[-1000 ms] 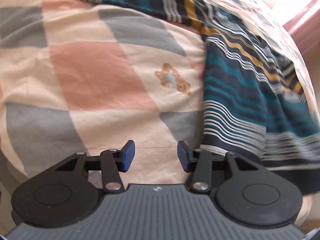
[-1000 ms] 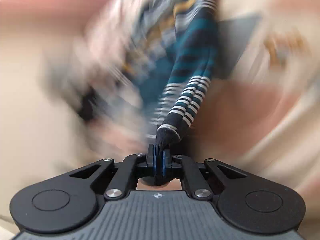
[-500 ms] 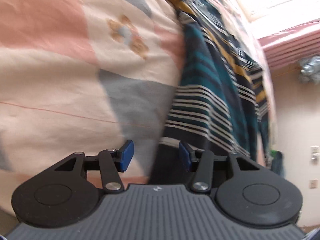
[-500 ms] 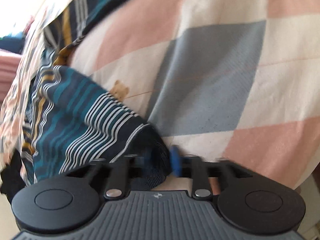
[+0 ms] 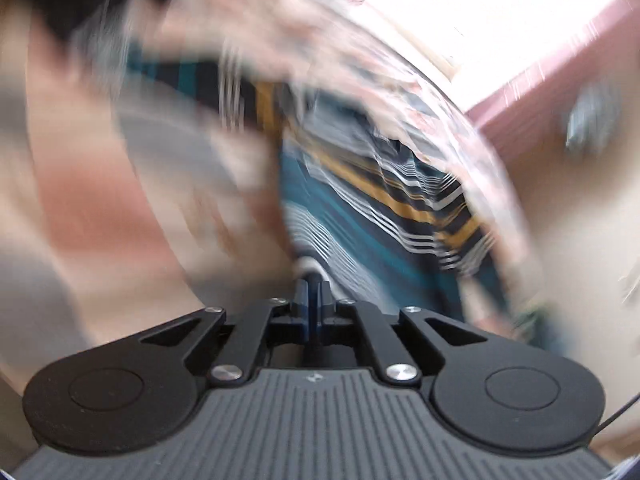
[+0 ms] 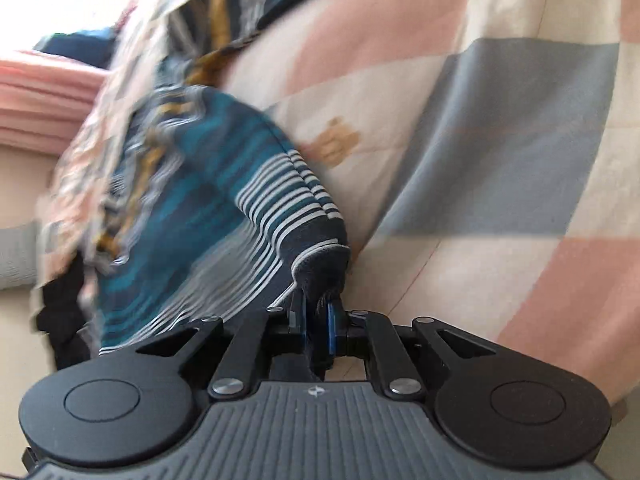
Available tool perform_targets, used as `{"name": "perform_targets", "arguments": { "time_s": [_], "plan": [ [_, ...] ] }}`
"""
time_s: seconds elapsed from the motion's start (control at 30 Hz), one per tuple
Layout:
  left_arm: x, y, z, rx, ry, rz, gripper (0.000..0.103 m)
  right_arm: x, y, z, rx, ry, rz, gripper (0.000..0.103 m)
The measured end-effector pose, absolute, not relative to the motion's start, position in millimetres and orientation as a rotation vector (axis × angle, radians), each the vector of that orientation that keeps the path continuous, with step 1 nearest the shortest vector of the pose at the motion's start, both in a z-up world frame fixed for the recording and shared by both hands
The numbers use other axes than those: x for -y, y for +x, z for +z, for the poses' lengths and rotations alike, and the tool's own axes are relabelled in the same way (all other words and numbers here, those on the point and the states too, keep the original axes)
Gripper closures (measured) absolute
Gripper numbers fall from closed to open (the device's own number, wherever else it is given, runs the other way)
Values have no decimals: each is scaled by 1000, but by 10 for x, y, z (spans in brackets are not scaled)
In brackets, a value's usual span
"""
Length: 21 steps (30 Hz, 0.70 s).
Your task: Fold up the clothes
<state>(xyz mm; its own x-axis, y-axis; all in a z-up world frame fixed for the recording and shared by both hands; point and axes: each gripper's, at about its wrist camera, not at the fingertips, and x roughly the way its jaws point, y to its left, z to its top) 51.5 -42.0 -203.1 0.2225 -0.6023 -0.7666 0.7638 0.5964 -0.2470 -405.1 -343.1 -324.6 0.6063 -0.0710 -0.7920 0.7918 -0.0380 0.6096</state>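
A striped garment [image 5: 360,220] in navy, teal, white and mustard lies on a checked bedspread [image 5: 100,200]; this left wrist view is badly blurred. My left gripper [image 5: 314,292] has its jaws closing together on the garment's white-edged hem, which rises straight from the pads. In the right wrist view the same garment [image 6: 224,184] bunches at the left over the bedspread [image 6: 500,140]. My right gripper [image 6: 318,320] is closing tight on a dark hem corner, with cloth pinched between the blue pads.
The bedspread has pink, grey and cream squares with a small bear print [image 6: 336,144]. A pink ribbed cloth [image 6: 36,92] lies at the left. A bright window [image 5: 460,8] glares above a pink band [image 5: 540,92]. A dark item [image 6: 60,308] sits beside the garment.
Both grippers stood open half a second ago and now pinch the striped garment's hem. The left one has swung up fast, blurring its view. The right one let go and gripped again.
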Motion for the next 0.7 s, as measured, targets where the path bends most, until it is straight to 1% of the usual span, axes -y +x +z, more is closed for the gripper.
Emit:
{"name": "perform_targets", "arguments": {
  "time_s": [0.03, 0.07, 0.1, 0.17, 0.2, 0.23, 0.3, 0.33, 0.37, 0.4, 0.43, 0.5, 0.53, 0.57, 0.6, 0.63, 0.67, 0.7],
  "plan": [
    [415, 507, -2047, -959, 263, -937, 102, 3398, -4091, -3196, -658, 1450, -786, 95],
    [410, 517, -2134, -995, 305, -922, 98, 3392, -4109, -3189, -683, 1437, -822, 95],
    [379, 574, -2307, -1070, 282, -894, 96, 3393, -4121, -3192, -712, 1420, -866, 94],
    [328, 707, -2698, -1236, 170, -848, 96, 3416, -4038, -3263, -824, 1346, -895, 93],
    [274, 779, -2857, -1289, 89, -845, 96, 3421, -3978, -3303, -860, 1328, -883, 86],
    [266, 817, -2995, -1329, 3, -852, 88, 3415, -3950, -3299, -875, 1308, -880, 77],
    [309, 837, -3239, -1395, -129, -851, 76, 3406, -3943, -3261, -882, 1266, -896, 63],
    [300, 837, -3352, -1416, -178, -858, 71, 3407, -3966, -3235, -875, 1247, -915, 61],
    [319, 844, -3462, -1435, -204, -870, 71, 3404, -3995, -3231, -859, 1240, -927, 59],
    [377, 825, -3551, -1450, -211, -869, 68, 3418, -4053, -3235, -842, 1250, -935, 55],
    [421, 801, -3647, -1471, -229, -872, 61, 3437, -4119, -3240, -825, 1263, -944, 53],
    [495, 752, -3867, -1522, -280, -876, 54, 3501, -4148, -3306, -782, 1300, -934, 51],
    [530, 717, -3996, -1561, -314, -877, 48, 3520, -4149, -3340, -764, 1312, -920, 47],
    [569, 676, -4111, -1594, -336, -879, 48, 3536, -4147, -3374, -746, 1322, -903, 43],
    [619, 630, -4196, -1606, -343, -872, 50, 3534, -4131, -3416, -736, 1330, -883, 36],
    [661, 595, -4233, -1606, -340, -869, 63, 3542, -4087, -3472, -733, 1335, -864, 33],
    [689, 580, -4208, -1601, -323, -880, 83, 3533, -4042, -3522, -736, 1330, -861, 33],
    [713, 571, -4167, -1596, -303, -895, 98, 3513, -4013, -3560, -746, 1321, -863, 34]
  ]
}}
